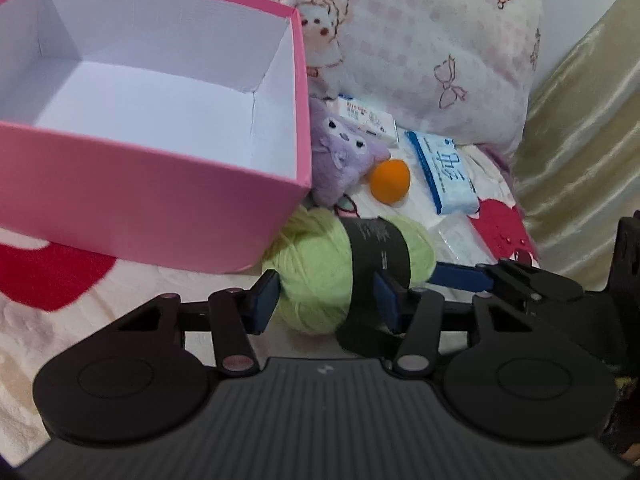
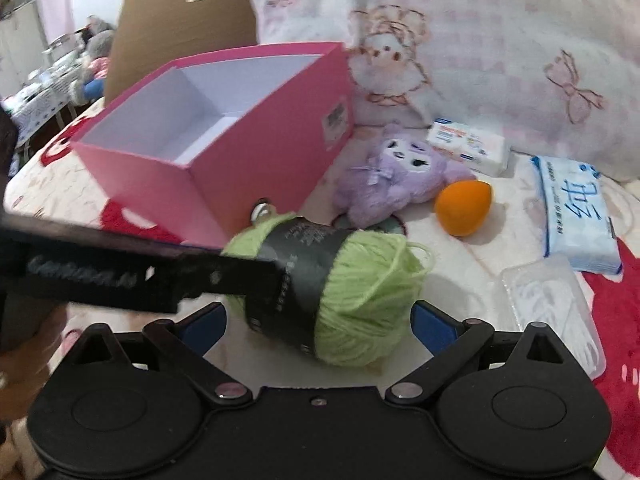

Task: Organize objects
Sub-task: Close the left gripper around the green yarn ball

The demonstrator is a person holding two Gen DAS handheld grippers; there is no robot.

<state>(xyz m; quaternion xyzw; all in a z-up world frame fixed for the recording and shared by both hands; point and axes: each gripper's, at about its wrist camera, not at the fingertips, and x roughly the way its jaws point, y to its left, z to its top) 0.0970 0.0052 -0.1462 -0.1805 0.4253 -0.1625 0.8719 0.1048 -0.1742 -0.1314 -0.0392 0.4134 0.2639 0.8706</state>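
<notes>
Together, we bring both claws to the yarn (image 1: 320, 264) lying on the bed (image 1: 120, 292) beside the empty box (image 1: 152, 184): left claw (image 1: 326, 300) pinches its near end, right claw (image 2: 318, 326) straddles it wide, ungripped, ready to share the lift.

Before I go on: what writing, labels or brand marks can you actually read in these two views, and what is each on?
"纯": large blue character on the tissue pack, clear only in the right view.
Tissue pack small print: too small.
Yarn black band: pale print, blurred.
Wipes pack: red and blue print, too small.
Box sticker on its pink side: too small.
Left tongs arm in right view: embossed lettering, blurred.
</notes>
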